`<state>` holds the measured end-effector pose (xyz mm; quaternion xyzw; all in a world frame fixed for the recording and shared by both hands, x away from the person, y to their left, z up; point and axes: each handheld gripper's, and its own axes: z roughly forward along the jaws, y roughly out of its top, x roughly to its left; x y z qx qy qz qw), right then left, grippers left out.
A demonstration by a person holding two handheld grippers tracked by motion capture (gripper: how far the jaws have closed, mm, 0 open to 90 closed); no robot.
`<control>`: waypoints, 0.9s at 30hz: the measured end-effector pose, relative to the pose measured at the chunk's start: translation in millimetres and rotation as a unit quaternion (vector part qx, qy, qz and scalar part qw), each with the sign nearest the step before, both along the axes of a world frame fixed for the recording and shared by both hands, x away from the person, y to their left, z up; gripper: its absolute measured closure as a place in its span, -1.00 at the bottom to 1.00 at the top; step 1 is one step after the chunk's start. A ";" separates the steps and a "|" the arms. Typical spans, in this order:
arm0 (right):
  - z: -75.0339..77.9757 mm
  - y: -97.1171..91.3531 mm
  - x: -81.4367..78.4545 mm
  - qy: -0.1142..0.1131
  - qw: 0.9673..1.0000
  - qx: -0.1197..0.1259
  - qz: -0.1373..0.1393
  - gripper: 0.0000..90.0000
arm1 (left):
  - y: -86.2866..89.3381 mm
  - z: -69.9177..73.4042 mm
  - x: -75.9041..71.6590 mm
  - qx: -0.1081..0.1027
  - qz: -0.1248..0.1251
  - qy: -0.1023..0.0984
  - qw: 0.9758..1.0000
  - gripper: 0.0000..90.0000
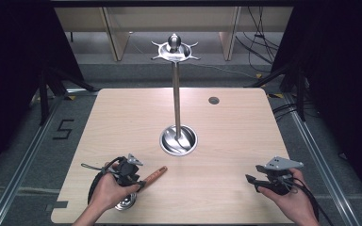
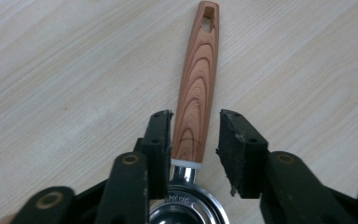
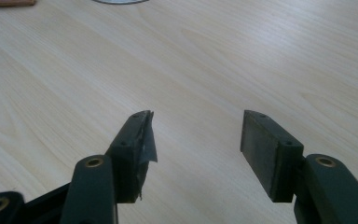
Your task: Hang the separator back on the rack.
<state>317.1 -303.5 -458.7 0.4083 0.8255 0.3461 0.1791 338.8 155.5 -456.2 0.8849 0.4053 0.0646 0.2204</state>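
We have our left hand-held gripper spread apart around the wooden-handled ladle lying on the table, ungripped, the stand unused, right hand-held gripper apart, empty.

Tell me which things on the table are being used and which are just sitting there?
In use:
- the spoon with the wooden handle
- the left claw, open around that handle

Just sitting there:
- the tall metal stand in the middle of the table
- the right claw, open over bare wood
- the small dark hole in the tabletop
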 end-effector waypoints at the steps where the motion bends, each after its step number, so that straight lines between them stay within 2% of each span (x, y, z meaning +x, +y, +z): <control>1: -0.9 2.4 -0.7 0.005 1.000 0.010 -0.008 -0.02 | -1.5 2.3 5.6 0.007 -0.008 0.008 1.000 0.27; 3: -0.8 2.8 -1.6 0.009 1.000 0.010 -0.011 -0.02 | -2.9 3.2 8.9 0.015 -0.009 0.012 1.000 0.27; 4: -1.0 0.2 0.9 -0.002 1.000 0.004 0.002 -0.02 | -4.7 3.4 11.9 0.019 -0.006 0.014 1.000 0.24; 5: -0.3 -0.8 -0.1 0.001 1.000 0.005 -0.001 -0.02 | -6.8 5.3 19.4 0.026 -0.003 0.028 0.999 0.24; 6: -0.5 -2.6 0.1 -0.003 1.000 -0.001 0.001 -0.02 | -6.8 5.3 19.4 0.026 -0.003 0.028 0.999 0.24; 7: -0.5 -2.6 0.1 -0.003 1.000 -0.001 0.001 -0.02 | -6.3 6.7 23.6 0.035 -0.010 0.036 0.999 0.24; 8: -0.9 -2.2 -0.6 -0.005 1.000 0.006 -0.004 -0.02 | -7.5 7.1 26.7 0.034 -0.009 0.047 0.998 0.23; 11: 1.2 -1.7 -3.6 0.010 1.000 0.007 -0.009 -0.02 | -12.8 8.2 37.3 0.063 -0.041 0.062 0.995 0.23; 12: 1.2 -1.7 -3.6 0.010 1.000 0.007 -0.009 -0.02 | -12.8 8.2 37.3 0.063 -0.041 0.062 0.995 0.24; 14: 0.7 -1.2 -3.6 0.009 1.000 0.007 -0.011 -0.02 | -18.0 6.3 39.9 0.072 -0.061 0.071 0.993 0.24; 15: 0.2 -2.5 -1.3 -0.003 1.000 0.002 -0.003 -0.02 | -20.8 6.2 39.2 0.081 -0.056 0.076 0.992 0.23; 16: -0.2 -2.5 -0.5 -0.005 1.000 0.002 -0.002 -0.02 | -23.1 4.6 39.8 0.082 -0.059 0.079 0.992 0.23; 17: -0.3 -2.2 -0.2 -0.001 1.000 0.001 -0.001 -0.02 | -25.3 2.8 40.4 0.083 -0.064 0.083 0.991 0.23; 18: -0.7 -1.9 -0.7 0.003 1.000 0.002 -0.003 -0.02 | -27.2 1.8 41.3 0.091 -0.073 0.088 0.989 0.24; 20: -1.3 -1.6 -0.7 0.003 1.000 0.004 -0.005 -0.02 | -31.1 -2.2 42.2 0.098 -0.076 0.092 0.988 0.24; 21: -1.3 -1.7 -0.9 0.004 1.000 0.004 -0.005 -0.02 | -32.7 -3.1 43.2 0.111 -0.082 0.096 0.986 0.24; 23: -1.5 -2.3 -0.8 0.002 1.000 0.003 -0.005 -0.02 | -35.5 -7.0 44.1 0.118 -0.085 0.094 0.985 0.26; 26: -0.4 -2.9 -1.3 0.008 1.000 0.007 -0.007 -0.02 | -38.6 -7.7 47.1 0.126 -0.097 0.106 0.982 0.28; 27: -0.4 -2.9 -1.2 0.008 1.000 0.007 -0.007 -0.02 | -39.8 -8.9 47.4 0.125 -0.095 0.104 0.982 0.28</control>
